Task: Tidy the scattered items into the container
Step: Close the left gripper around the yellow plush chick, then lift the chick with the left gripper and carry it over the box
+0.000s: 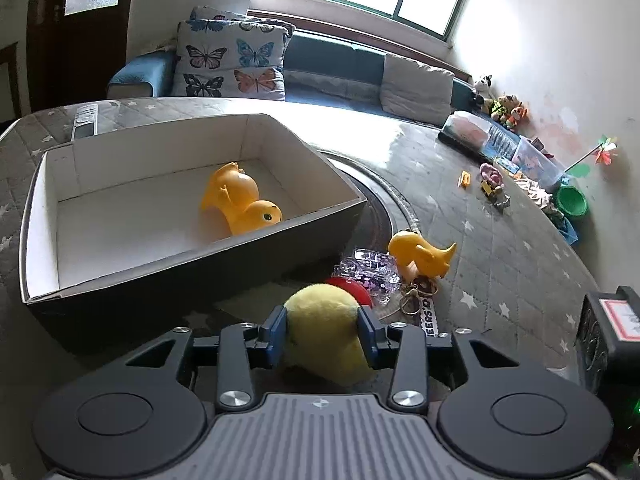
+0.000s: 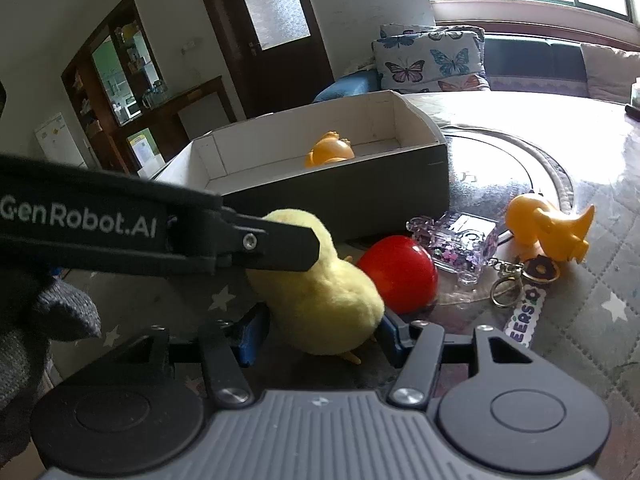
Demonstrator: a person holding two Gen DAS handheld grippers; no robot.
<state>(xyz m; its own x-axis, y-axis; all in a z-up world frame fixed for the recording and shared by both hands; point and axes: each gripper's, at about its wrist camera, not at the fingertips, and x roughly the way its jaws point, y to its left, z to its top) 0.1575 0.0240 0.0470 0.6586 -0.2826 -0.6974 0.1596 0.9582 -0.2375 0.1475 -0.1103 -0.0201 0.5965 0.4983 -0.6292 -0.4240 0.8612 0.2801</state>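
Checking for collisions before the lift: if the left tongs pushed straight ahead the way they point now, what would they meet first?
Probably the red ball, just beyond the yellow plush chick the left tongs grip; depth is unclear.

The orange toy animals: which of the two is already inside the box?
The orange toy lying on its side in the white-lined box. The other orange toy stands outside on the table, beside the glittery keychain.

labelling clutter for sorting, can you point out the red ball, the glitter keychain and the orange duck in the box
red ball [image 2: 398, 274]: right wrist view, middle of its front face
glitter keychain [image 2: 460, 246]: right wrist view, centre of the clear block
orange duck [image 1: 240, 204]: left wrist view, middle of its body
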